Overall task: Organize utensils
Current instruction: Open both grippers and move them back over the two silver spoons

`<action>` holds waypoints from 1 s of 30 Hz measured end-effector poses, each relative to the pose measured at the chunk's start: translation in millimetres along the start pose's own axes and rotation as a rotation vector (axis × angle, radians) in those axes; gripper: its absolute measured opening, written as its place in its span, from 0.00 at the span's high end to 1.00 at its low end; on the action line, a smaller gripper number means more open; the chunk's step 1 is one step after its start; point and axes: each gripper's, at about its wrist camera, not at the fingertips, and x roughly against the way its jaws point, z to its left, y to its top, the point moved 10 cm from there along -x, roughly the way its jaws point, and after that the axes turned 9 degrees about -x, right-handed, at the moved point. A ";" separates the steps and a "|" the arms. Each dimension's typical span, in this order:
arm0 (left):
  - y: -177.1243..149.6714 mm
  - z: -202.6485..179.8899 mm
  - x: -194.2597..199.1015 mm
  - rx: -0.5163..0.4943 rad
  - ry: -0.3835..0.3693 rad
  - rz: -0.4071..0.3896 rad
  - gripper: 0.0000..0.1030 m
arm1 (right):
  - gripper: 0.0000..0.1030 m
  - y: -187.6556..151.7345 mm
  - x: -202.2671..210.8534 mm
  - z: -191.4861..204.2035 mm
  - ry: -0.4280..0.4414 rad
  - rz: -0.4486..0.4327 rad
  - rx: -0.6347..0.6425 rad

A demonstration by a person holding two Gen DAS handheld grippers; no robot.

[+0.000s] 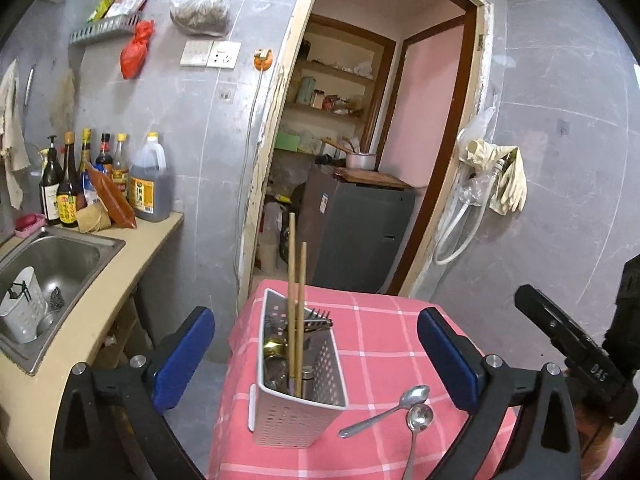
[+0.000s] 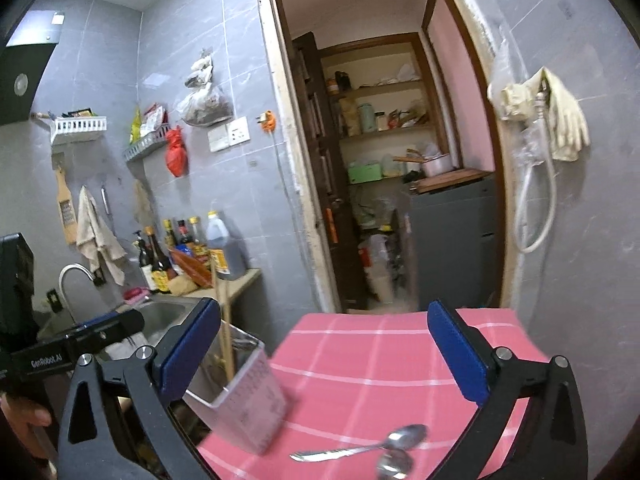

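Note:
A white perforated utensil holder [image 1: 296,392] stands on the pink checked tablecloth [image 1: 376,344]. It holds two wooden chopsticks [image 1: 297,300], forks [image 1: 318,316] and other metal utensils. Two metal spoons [image 1: 384,412] lie crossed on the cloth to its right. My left gripper [image 1: 316,356] is open and empty, its blue pads either side of the holder. My right gripper [image 2: 324,356] is open and empty above the cloth [image 2: 380,360]. The holder [image 2: 244,396] is at its left finger and the spoons [image 2: 368,450] lie below it.
A steel sink [image 1: 60,264] with a white basket sits in the counter at left, with sauce bottles [image 1: 104,176] behind. An open doorway [image 1: 360,140] leads to a pantry with a grey cabinet [image 1: 360,232]. The right gripper's body [image 1: 576,352] shows at right.

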 end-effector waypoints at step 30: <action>-64.7 -122.2 -47.5 -0.254 -0.098 0.063 0.01 | 0.01 -67.4 32.5 -146.8 -0.212 0.198 -0.043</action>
